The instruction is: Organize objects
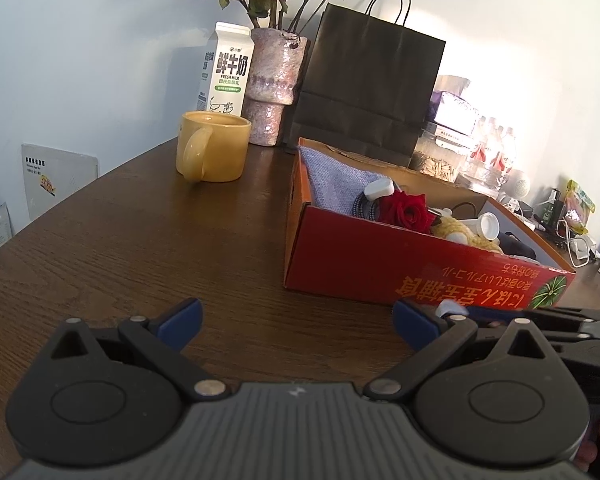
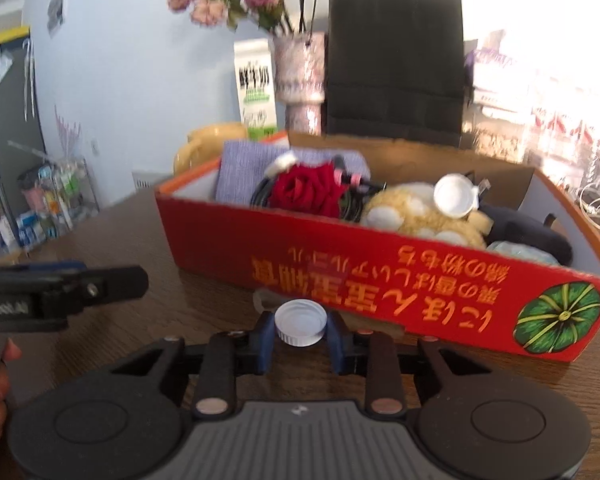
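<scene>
The white cap (image 2: 301,322) sat just in front of the red box (image 2: 380,276), low over the tabletop (image 2: 180,292), pinched between the blue pads of the right tongs (image 2: 301,334), rim toward the camera. The box's open top lay ahead of and above the cap, its long axis running across the view, so the coming move likely called for a lift over the near wall. The left tongs (image 1: 296,326) hung spread and empty, to the left of the box, farther from the cap.
</scene>
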`<action>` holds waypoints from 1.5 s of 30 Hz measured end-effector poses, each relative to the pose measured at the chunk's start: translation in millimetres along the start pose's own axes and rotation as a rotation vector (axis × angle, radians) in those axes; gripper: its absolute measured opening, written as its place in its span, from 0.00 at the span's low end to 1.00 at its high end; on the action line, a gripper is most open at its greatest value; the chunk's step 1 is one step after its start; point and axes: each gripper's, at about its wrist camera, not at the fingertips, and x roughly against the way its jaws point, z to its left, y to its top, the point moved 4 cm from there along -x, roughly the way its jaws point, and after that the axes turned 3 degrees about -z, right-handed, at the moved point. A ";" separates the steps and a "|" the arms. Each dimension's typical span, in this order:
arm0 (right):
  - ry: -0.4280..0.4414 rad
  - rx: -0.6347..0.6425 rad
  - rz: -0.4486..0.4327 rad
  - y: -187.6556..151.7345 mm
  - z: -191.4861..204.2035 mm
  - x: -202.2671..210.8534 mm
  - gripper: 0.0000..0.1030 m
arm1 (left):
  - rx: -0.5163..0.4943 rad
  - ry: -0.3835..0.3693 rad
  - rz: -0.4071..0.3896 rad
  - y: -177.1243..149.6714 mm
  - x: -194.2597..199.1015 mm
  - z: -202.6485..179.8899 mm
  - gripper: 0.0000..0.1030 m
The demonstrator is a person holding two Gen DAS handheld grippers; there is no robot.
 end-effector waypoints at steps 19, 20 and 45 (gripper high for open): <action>-0.057 -0.012 -0.112 -2.2 -35.5 40.5 0.26 | -0.083 0.017 0.083 -5.1 -20.5 -23.9 1.00; -0.061 -0.014 -0.116 -3.1 -38.1 42.6 0.26 | -0.089 0.013 0.089 -5.6 -22.9 -28.1 1.00; -0.104 -0.034 -0.194 -4.8 -74.0 70.8 0.26 | -0.160 0.060 0.144 -9.4 -74.9 -108.9 0.90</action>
